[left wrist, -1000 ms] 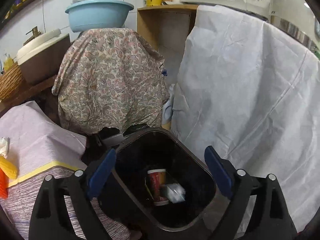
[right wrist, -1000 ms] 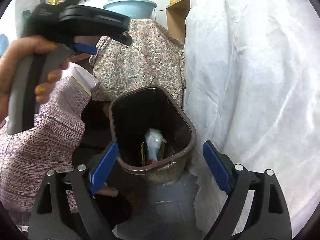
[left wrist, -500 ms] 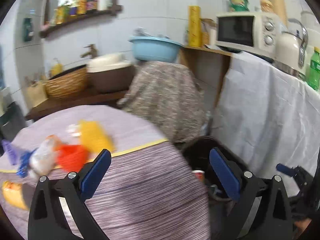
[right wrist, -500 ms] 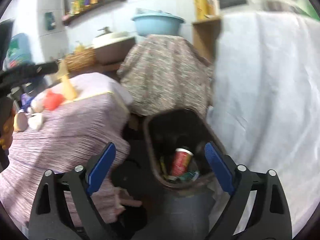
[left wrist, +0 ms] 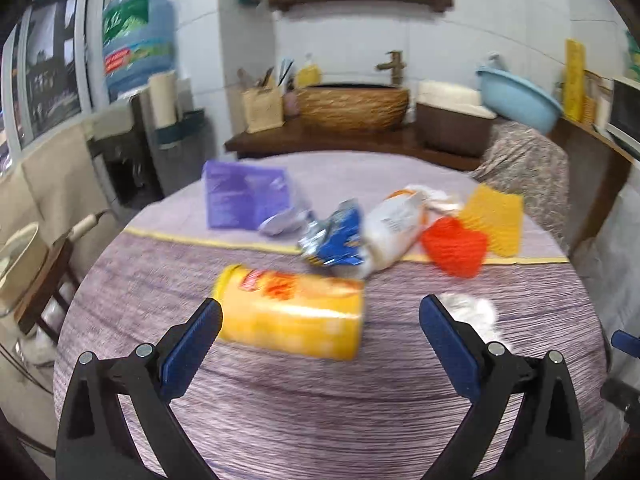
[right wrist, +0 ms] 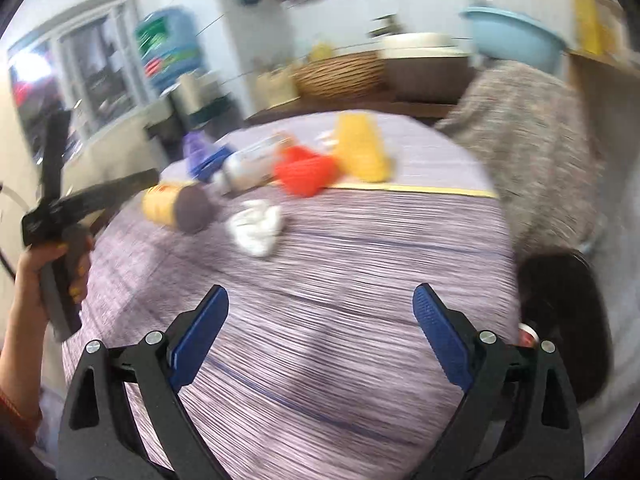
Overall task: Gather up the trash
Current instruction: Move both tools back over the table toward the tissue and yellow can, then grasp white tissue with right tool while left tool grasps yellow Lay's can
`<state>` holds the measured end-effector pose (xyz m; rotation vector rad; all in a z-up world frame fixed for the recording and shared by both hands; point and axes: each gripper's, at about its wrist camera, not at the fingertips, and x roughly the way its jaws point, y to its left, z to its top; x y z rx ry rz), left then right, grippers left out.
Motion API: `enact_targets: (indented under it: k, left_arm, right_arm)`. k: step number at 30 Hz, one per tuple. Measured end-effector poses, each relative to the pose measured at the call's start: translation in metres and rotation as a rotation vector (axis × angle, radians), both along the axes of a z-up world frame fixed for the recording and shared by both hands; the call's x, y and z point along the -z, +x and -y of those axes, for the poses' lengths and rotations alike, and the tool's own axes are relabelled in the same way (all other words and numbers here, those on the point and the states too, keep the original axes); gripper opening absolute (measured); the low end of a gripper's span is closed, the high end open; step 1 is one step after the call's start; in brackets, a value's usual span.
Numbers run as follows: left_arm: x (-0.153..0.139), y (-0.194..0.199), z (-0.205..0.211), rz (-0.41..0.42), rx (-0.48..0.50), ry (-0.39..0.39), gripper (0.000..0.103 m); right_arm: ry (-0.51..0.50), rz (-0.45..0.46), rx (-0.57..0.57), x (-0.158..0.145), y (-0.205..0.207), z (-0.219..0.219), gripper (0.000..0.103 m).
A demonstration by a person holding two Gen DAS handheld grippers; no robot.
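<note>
Several pieces of trash lie on a round table with a purple cloth (left wrist: 320, 420): a yellow chip can (left wrist: 292, 316) on its side, a blue wrapper (left wrist: 334, 238), a white bag (left wrist: 394, 226), a purple packet (left wrist: 244, 196), a crumpled white tissue (left wrist: 472, 314). My left gripper (left wrist: 320, 332) is open and empty, just in front of the can. My right gripper (right wrist: 320, 320) is open and empty over the cloth; the tissue (right wrist: 256, 226) and the can (right wrist: 176, 204) lie beyond it. The dark trash bin (right wrist: 564, 320) stands at the table's right edge.
A red knit piece (left wrist: 454, 246) and a yellow cloth (left wrist: 494, 220) lie at the table's right. A counter behind holds a wicker basket (left wrist: 352, 106) and a blue basin (left wrist: 516, 96). A water jug (left wrist: 138, 40) stands at the left.
Both grippers have swung left and up from over the trash bin to the table. The trash on the table now fills both views.
</note>
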<state>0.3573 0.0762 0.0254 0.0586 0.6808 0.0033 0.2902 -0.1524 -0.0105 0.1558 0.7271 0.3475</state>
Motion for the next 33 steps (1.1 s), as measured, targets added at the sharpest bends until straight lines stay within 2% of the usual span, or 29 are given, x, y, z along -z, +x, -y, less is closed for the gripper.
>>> enact_targets:
  k: [4, 8, 11, 14, 19, 22, 24, 29, 33]
  left_arm:
    - [0.007, 0.01, -0.035, -0.054, -0.039, -0.07, 0.098]
    - [0.009, 0.013, -0.05, -0.076, -0.039, -0.156, 0.098]
    - [0.013, 0.017, -0.046, -0.087, -0.022, -0.172, 0.098]
    - [0.017, 0.022, -0.044, -0.104, -0.019, -0.149, 0.098]
    - [0.017, 0.028, -0.049, -0.116, -0.046, -0.212, 0.098]
    - [0.014, 0.032, -0.042, -0.103, -0.042, -0.198, 0.098]
    - [0.012, 0.035, -0.034, -0.105, -0.008, -0.163, 0.098]
    - [0.003, 0.032, -0.02, -0.083, 0.03, 0.003, 0.098]
    - [0.003, 0.023, -0.025, -0.127, 0.014, -0.094, 0.098]
  right_arm:
    - [-0.022, -0.025, -0.091, -0.001, 0.018, -0.037, 0.092]
    - [-0.047, -0.066, -0.14, 0.006, 0.038, -0.061, 0.092]
    - [-0.076, -0.097, -0.149, 0.015, 0.053, -0.071, 0.092]
    - [-0.072, -0.138, -0.155, 0.023, 0.069, -0.077, 0.092]
    - [-0.082, -0.184, -0.145, 0.027, 0.1, -0.089, 0.092]
    - [-0.109, -0.208, -0.155, 0.031, 0.114, -0.102, 0.092]
    - [-0.15, -0.207, -0.154, 0.034, 0.119, -0.11, 0.092]
    - [-0.197, -0.198, -0.157, 0.036, 0.125, -0.118, 0.086]
    - [-0.234, -0.19, -0.158, 0.04, 0.132, -0.123, 0.074]
